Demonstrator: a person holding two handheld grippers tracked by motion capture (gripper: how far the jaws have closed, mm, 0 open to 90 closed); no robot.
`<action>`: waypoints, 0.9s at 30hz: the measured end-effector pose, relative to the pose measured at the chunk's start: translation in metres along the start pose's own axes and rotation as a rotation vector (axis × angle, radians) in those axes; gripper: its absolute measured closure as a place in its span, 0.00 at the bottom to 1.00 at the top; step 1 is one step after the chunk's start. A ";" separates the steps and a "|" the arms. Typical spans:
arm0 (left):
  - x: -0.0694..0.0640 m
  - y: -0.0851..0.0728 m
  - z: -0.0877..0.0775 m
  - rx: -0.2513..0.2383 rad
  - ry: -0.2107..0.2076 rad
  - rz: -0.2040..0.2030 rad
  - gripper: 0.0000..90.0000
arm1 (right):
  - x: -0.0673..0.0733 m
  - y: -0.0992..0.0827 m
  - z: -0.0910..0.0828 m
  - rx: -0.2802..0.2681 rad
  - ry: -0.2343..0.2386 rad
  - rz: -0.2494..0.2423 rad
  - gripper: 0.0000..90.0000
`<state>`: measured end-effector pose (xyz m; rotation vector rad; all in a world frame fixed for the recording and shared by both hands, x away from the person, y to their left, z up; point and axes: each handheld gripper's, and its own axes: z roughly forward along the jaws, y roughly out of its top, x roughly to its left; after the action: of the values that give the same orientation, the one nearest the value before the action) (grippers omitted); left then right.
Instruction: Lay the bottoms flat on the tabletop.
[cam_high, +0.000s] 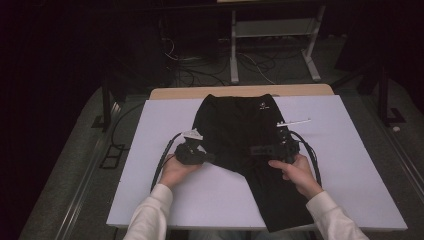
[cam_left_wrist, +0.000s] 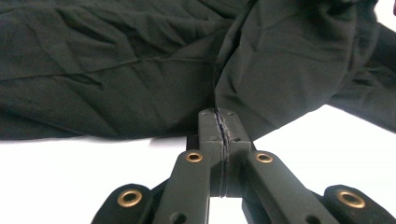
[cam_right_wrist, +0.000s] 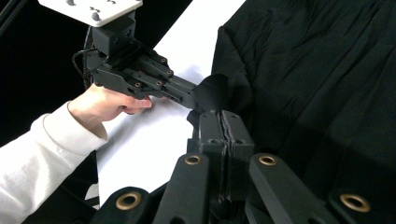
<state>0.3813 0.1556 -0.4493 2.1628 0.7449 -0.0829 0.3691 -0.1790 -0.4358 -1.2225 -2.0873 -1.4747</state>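
Black trousers (cam_high: 235, 125) lie flat on the white table top (cam_high: 165, 200), waist at the far side with a small white logo (cam_high: 262, 106). One leg (cam_high: 280, 200) runs to the near edge. My left gripper (cam_high: 211, 158) sits at the garment's left edge, and its jaws (cam_left_wrist: 219, 119) are shut on a fold of the black cloth (cam_left_wrist: 116, 70). Farther off in the right gripper view, the left gripper (cam_right_wrist: 198, 95) pinches a bunched bit of cloth. My right gripper (cam_high: 251, 150) lies across the trousers pointing left, its jaws (cam_right_wrist: 224, 121) shut on the cloth (cam_right_wrist: 317, 70).
A wooden table edge (cam_high: 180, 92) shows beyond the white top. Behind it on the dark floor stand a white frame (cam_high: 270, 50) and loose cables (cam_high: 195, 75). Bare white surface lies left and right of the trousers (cam_high: 360, 165).
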 end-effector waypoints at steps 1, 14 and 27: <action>0.000 0.000 -0.001 0.000 -0.002 0.005 0.99 | 0.000 0.000 0.000 0.000 0.000 -0.001 0.97; -0.030 -0.007 -0.063 -0.002 0.061 0.116 0.99 | 0.024 -0.001 0.012 0.064 0.099 -0.030 0.97; -0.073 -0.037 -0.118 0.135 0.152 0.310 0.99 | 0.067 -0.015 0.047 0.241 0.227 -0.118 0.97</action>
<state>0.2798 0.2242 -0.3756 2.4083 0.4898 0.1998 0.3282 -0.1087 -0.4204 -0.8168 -2.1351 -1.2940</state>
